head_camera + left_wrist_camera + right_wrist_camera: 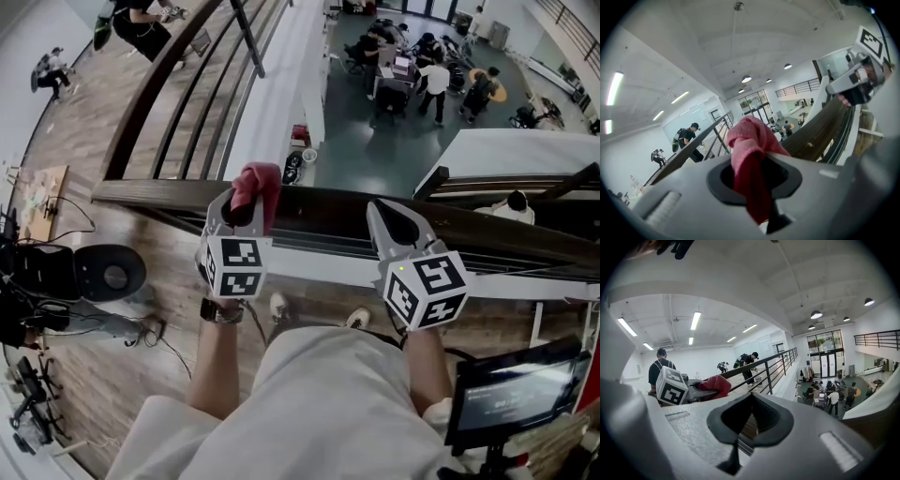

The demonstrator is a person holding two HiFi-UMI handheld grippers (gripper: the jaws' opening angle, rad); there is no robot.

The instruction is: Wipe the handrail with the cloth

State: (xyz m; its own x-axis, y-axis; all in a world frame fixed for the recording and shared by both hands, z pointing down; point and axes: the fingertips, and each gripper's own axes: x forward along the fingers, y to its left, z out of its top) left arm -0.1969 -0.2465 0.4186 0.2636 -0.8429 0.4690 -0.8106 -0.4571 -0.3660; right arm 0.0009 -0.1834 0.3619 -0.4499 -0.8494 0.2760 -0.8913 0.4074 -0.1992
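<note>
The dark wooden handrail (pixel 323 208) runs across the head view from left to right. My left gripper (pixel 246 202) sits over it, shut on a bunched red cloth (pixel 256 181) that sticks out past the jaw tips at the rail's far edge. In the left gripper view the cloth (pixel 751 143) is pinched between the jaws, with the handrail (pixel 818 129) stretching away to the right. My right gripper (pixel 386 214) lies on the rail a short way to the right, shut and empty. The right gripper view shows its jaws closed on nothing, with the left gripper (pixel 696 389) and cloth (pixel 716 384) beyond.
Past the rail is a drop to a lower floor with people at desks (pixel 412 70). A second metal railing (pixel 202 84) runs away on the left. A monitor (pixel 511 389) stands at the lower right, camera gear (pixel 56 272) at the left.
</note>
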